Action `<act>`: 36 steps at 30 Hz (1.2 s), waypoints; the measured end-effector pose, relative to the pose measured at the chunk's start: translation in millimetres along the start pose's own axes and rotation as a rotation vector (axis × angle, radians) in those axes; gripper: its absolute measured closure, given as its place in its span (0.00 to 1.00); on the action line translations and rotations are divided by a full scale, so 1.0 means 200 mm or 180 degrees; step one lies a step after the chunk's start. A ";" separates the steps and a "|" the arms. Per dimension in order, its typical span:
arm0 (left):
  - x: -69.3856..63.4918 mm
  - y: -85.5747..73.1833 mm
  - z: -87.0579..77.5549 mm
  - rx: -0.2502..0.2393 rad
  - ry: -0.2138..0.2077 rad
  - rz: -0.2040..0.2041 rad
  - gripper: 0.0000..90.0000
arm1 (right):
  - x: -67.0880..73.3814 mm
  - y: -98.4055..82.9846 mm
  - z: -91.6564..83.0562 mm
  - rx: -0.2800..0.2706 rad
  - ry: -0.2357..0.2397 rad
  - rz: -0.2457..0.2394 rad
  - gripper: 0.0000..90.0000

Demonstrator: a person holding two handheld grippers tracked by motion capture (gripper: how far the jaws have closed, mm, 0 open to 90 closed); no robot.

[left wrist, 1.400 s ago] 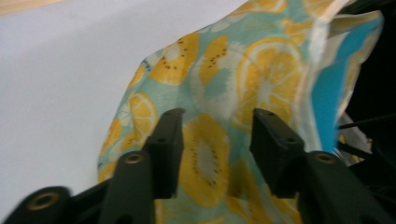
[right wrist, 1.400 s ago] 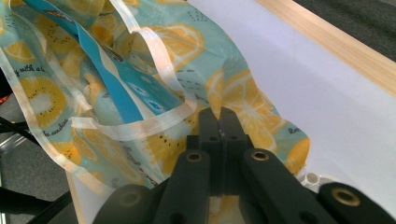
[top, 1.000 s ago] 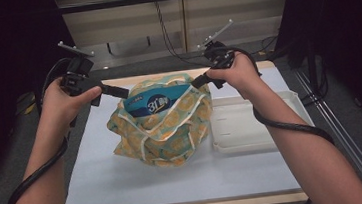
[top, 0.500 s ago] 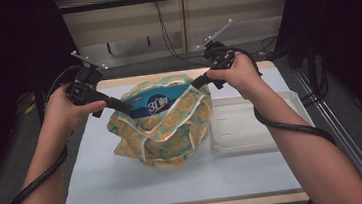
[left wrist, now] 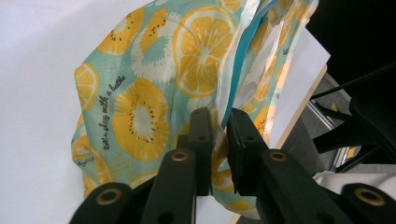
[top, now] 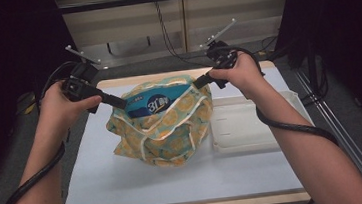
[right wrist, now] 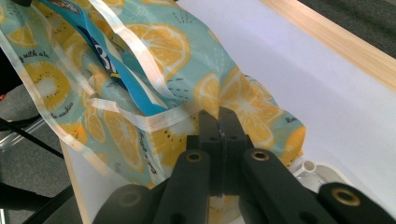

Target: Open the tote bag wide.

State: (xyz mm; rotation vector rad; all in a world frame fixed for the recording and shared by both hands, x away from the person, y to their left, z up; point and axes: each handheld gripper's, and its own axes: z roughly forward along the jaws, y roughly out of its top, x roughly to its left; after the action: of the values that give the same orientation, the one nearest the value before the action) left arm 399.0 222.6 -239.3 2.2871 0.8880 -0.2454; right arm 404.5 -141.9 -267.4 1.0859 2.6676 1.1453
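Now both grippers have hold of the fruit-print bag (top: pixel 164 128), which sits near the middle of the bench (top: pixel 127 187) with a blue packet (top: pixel 156 103) poking out of its mouth and a white tray (top: pixel 251 125) just beside it on the person's right. The right gripper (right wrist: pixel 219 116) has its jaws clamped on the fabric at the bag's right rim. The left gripper (left wrist: pixel 219 126) has just been closing its jaws on the rim at the bag's left side, and a fold of the cloth is pinched between them with only a narrow gap left. This looks like the step of securing both sides of the opening. The next move, I judge, calls for a firm left pinch, then an even pull or lift on both edges so the mouth stays controlled and the packet does not slip out
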 end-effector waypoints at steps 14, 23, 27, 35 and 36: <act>-0.06 0.10 -0.07 -0.0077 -0.0021 0.0021 0.99 | 0.01 0.01 -0.03 -0.0029 0.0006 -0.0024 1.00; -0.04 0.20 -0.06 -0.0459 -0.0055 -0.0048 0.99 | 0.00 0.02 -0.05 -0.0036 -0.0021 -0.0041 1.00; 0.00 0.24 -0.01 -0.0505 -0.0082 -0.0076 0.99 | 0.01 0.03 -0.05 -0.0012 -0.0018 -0.0032 1.00; 0.13 0.24 0.14 -0.0378 -0.0050 -0.0217 0.99 | -0.01 0.02 -0.03 0.0029 -0.0026 -0.0044 1.00; 0.14 0.23 0.16 -0.0396 -0.0057 -0.0296 0.99 | -0.02 0.02 -0.03 0.0044 -0.0029 -0.0041 1.00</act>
State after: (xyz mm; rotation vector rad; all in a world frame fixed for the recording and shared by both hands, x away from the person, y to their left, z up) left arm 452.2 191.7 -250.9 2.1292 0.9744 -0.2440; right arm 407.2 -146.2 -261.2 1.0715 2.6756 1.1189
